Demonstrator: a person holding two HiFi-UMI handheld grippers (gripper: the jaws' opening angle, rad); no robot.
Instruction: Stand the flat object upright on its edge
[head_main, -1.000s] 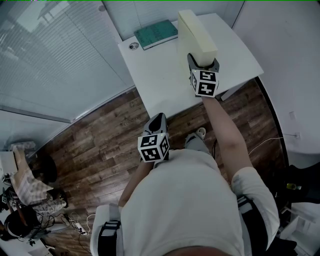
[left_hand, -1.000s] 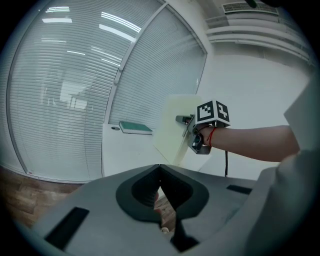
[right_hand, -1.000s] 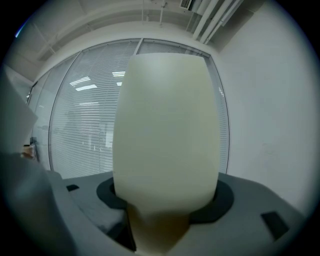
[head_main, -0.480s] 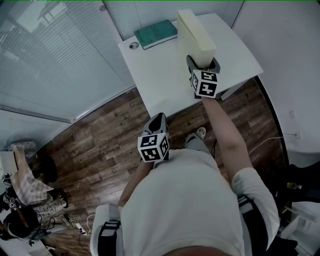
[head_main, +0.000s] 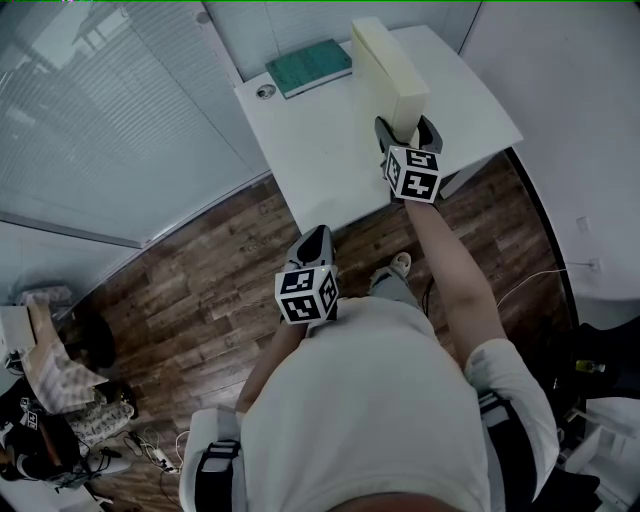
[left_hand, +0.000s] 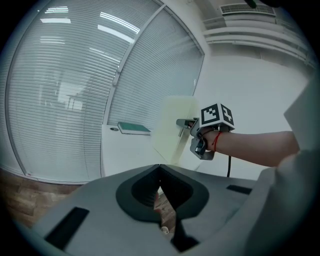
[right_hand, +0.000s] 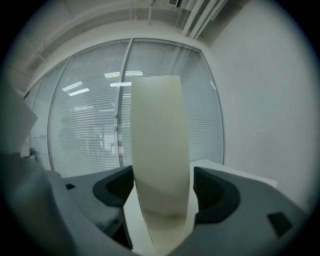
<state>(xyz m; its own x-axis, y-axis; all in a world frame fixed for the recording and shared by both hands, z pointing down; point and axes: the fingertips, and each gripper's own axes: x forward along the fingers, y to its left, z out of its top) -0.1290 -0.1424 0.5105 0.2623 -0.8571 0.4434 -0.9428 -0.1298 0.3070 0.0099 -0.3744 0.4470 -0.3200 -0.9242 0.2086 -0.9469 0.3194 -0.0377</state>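
Dim, muted light; fisheye-warped edges; dark vignette corners.

**Cream slab, white table, teal book**

Your slab (head_main: 388, 65) is a pale cream, plain and unmarked, and it stands out only softly from the white table (head_main: 310, 150). The book (head_main: 311, 67) is teal green. Under you, the floor (head_main: 200, 290) is dark brown wood in streaked planks. The blinds (head_main: 100, 110) are white with fine horizontal slats. Your left gripper (head_main: 318, 234) is mid grey, with a darker charcoal recess round its jaws. Its cube (head_main: 307, 295) carries black square markers on white faces. Your shirt (head_main: 370, 410) is off-white. A thin red band (left_hand: 216, 141) circles your right wrist. The wall (left_hand: 250, 80) is plain white.
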